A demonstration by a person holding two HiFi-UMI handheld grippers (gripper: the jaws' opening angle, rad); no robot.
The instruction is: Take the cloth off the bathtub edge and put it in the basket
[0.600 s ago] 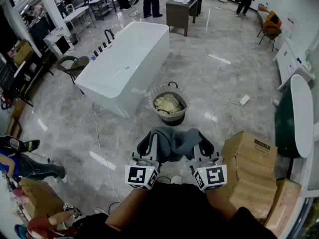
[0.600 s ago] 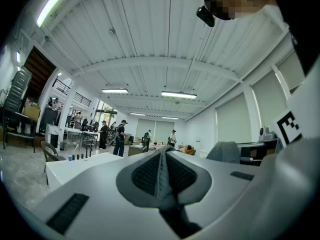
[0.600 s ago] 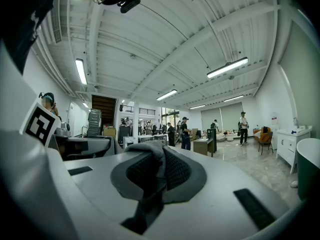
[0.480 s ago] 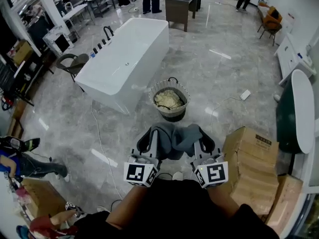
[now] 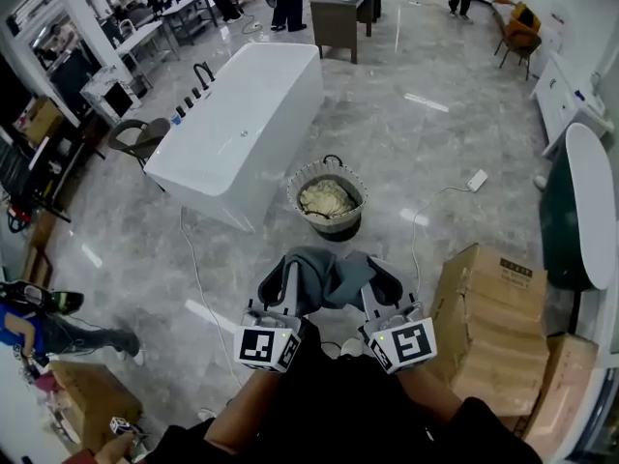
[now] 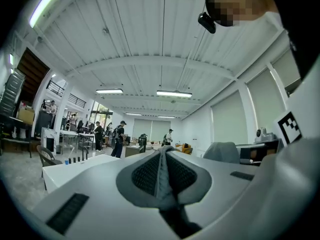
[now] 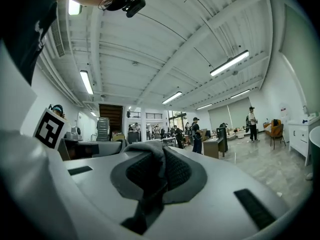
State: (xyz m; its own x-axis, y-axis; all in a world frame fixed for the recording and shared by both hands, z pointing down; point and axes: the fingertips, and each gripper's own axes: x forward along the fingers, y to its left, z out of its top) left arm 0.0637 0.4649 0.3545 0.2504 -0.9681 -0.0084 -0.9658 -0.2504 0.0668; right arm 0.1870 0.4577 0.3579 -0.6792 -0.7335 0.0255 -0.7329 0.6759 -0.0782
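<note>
A grey cloth (image 5: 330,275) hangs bunched between my two grippers, close in front of the person's body. My left gripper (image 5: 286,276) is shut on a thin fold of the cloth (image 6: 161,170). My right gripper (image 5: 373,278) is shut on another fold of the cloth (image 7: 151,168). Both point level and forward. The round wicker basket (image 5: 302,179) stands on the floor just ahead of the grippers, with a cream cloth (image 5: 328,199) inside. The white bathtub (image 5: 242,124) lies beyond it to the left; its edge is bare.
Stacked cardboard boxes (image 5: 488,327) sit close on the right. A white cable (image 5: 193,278) runs over the grey floor on the left. A small chair (image 5: 140,135) stands beside the tub. A dark cabinet (image 5: 343,8) and several people are far back.
Both grippers keep their hold on the grey cloth in the same place near the body. The head view has only shifted slightly.
</note>
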